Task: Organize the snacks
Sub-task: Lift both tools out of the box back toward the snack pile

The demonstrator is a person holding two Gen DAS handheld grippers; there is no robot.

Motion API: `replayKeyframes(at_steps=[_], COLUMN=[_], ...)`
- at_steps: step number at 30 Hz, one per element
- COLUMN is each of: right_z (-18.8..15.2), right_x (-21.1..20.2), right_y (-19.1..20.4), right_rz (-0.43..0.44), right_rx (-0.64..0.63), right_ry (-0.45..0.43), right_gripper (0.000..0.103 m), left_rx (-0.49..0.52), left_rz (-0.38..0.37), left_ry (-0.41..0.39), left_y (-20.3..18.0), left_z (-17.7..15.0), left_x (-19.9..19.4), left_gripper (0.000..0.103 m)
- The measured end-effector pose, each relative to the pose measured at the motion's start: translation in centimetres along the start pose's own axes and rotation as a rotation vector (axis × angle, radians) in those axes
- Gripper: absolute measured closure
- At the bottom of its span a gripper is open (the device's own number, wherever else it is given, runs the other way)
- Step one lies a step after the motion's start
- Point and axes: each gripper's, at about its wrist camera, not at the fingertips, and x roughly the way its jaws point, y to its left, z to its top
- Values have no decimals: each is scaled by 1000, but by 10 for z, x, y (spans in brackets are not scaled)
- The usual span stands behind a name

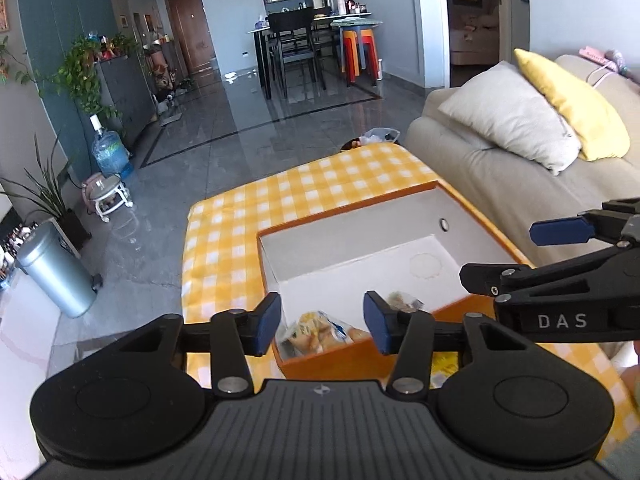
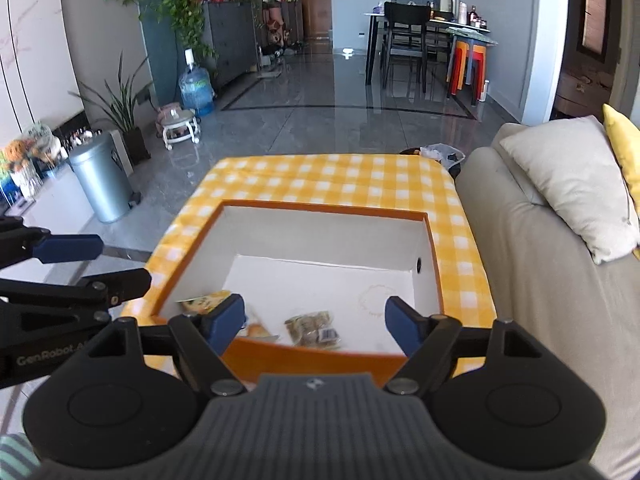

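Both hand-held grippers, left (image 1: pixel 320 322) and right (image 2: pixel 316 326), hang open and empty above the box (image 2: pixel 434 256), where two snack packs (image 2: pixel 312 328) lie together.

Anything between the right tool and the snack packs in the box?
Nothing visible. The right tool is open and empty above the near wall of the orange box, which has no lid. Two snack packs lie on its white floor at the near side: a brown one and a yellow one, partly hidden behind the tool's left finger.
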Motion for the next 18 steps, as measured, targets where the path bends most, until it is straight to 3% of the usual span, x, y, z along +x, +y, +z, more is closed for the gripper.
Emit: replayKeyframes(at_steps=[11,18], right_z=[-59,-103], right_x=[-53,-54], right_y=[-2,2], right_rz=[-37,-78], right_rx=[37,21], right_ry=[-14,37], right_gripper=[28,28], left_rx=[-90,-254], left_rz=[-61,-75], left_ry=[-6,15], left_y=[1,15], left_z=[-41,-74], left_x=[-29,-32], left_gripper=[77,76])
